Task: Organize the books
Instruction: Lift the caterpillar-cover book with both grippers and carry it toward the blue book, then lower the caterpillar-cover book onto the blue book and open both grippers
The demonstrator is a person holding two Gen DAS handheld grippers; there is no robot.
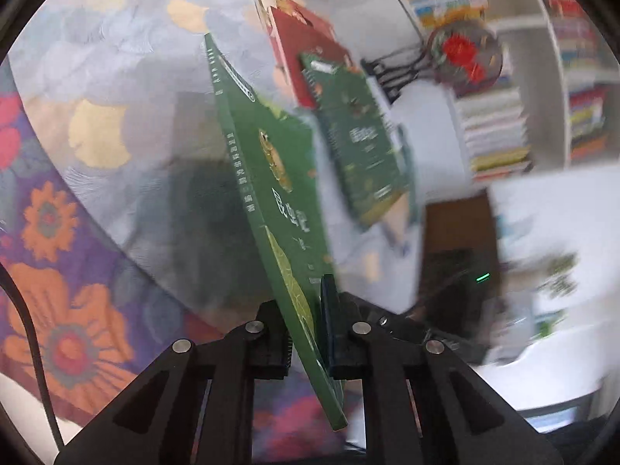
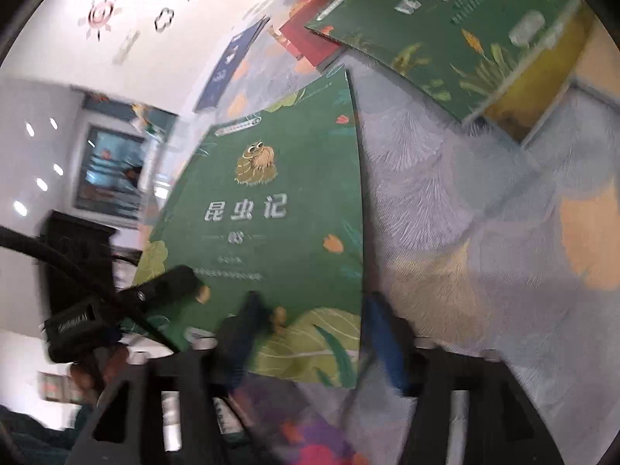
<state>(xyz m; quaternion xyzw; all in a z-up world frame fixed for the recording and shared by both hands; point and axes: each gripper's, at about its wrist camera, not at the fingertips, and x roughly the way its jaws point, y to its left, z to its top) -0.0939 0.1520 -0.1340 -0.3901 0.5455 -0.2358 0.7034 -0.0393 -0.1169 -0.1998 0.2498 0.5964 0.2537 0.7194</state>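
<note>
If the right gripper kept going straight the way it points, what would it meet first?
Probably the green book that the left gripper holds: its lower corner sits between the right gripper's open jaws. Depth is unclear.

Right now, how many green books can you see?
2. One green book is lifted, clamped in the left gripper, in front of the open right gripper. The second green book lies beyond, on a red book. Others may be hidden.
</note>
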